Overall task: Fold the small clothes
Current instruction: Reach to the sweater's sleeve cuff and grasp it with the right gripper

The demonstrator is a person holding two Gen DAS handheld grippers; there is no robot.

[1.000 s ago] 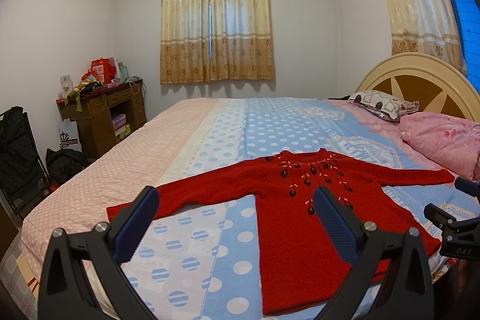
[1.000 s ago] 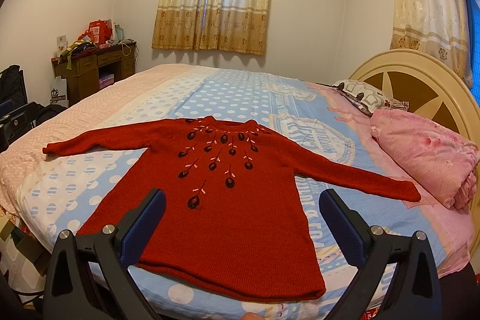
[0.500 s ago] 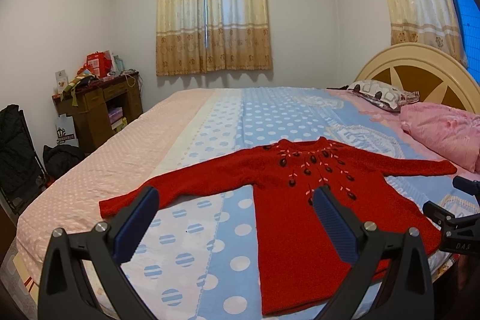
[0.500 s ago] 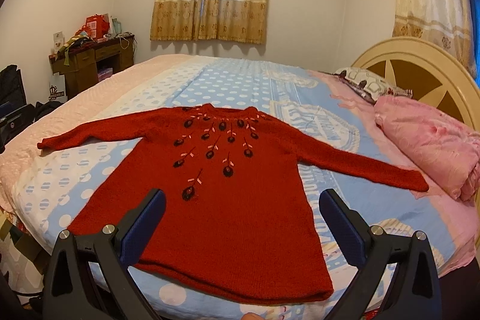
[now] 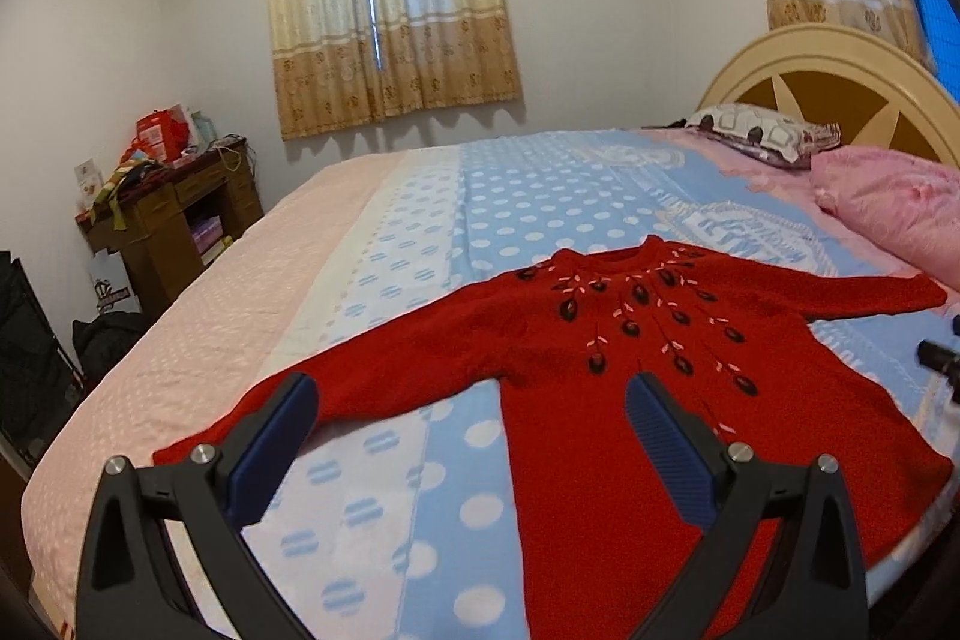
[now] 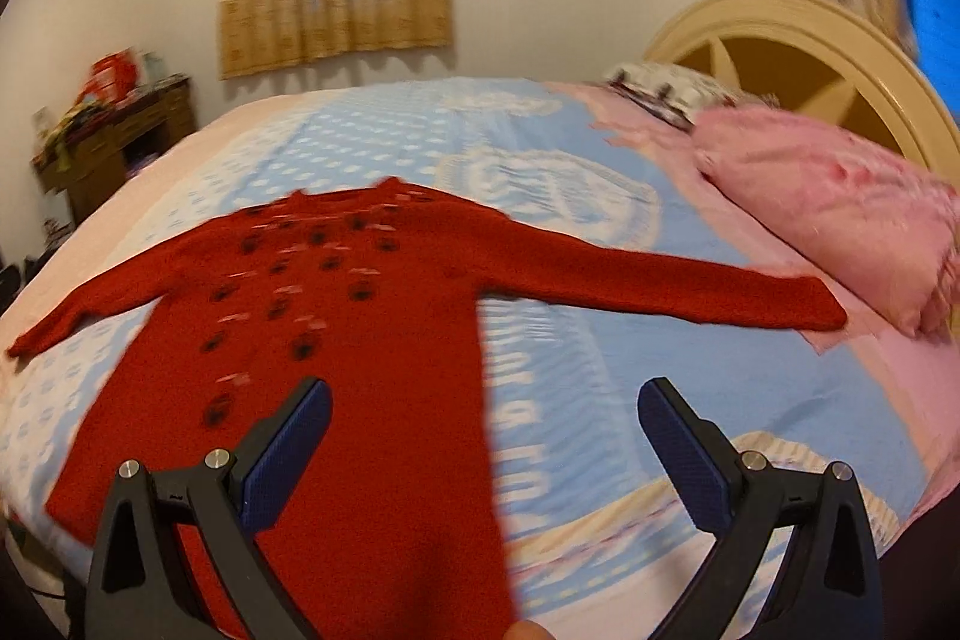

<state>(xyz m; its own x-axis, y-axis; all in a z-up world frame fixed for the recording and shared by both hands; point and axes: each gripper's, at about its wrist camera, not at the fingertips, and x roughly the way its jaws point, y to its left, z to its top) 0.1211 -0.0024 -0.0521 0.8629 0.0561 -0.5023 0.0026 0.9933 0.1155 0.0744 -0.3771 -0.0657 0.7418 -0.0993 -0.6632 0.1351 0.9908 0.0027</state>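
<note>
Red knitted sweater with dark embroidered flowers (image 5: 630, 400): spread flat at frame centre, no fold made. Left gripper (image 5: 468, 436) and right gripper (image 6: 483, 436): both released, nothing grasped.

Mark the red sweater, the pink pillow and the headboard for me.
red sweater (image 5: 600, 460): left wrist view, plain lower body panel.
pink pillow (image 6: 828, 196): right wrist view, middle of its top face.
headboard (image 5: 822, 43): left wrist view, cream arched rim at the top.

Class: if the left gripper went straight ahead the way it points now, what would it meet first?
Probably the red sweater: the open left gripper points at its armpit area, with bedsheet just beneath. Depth is unclear.
</note>
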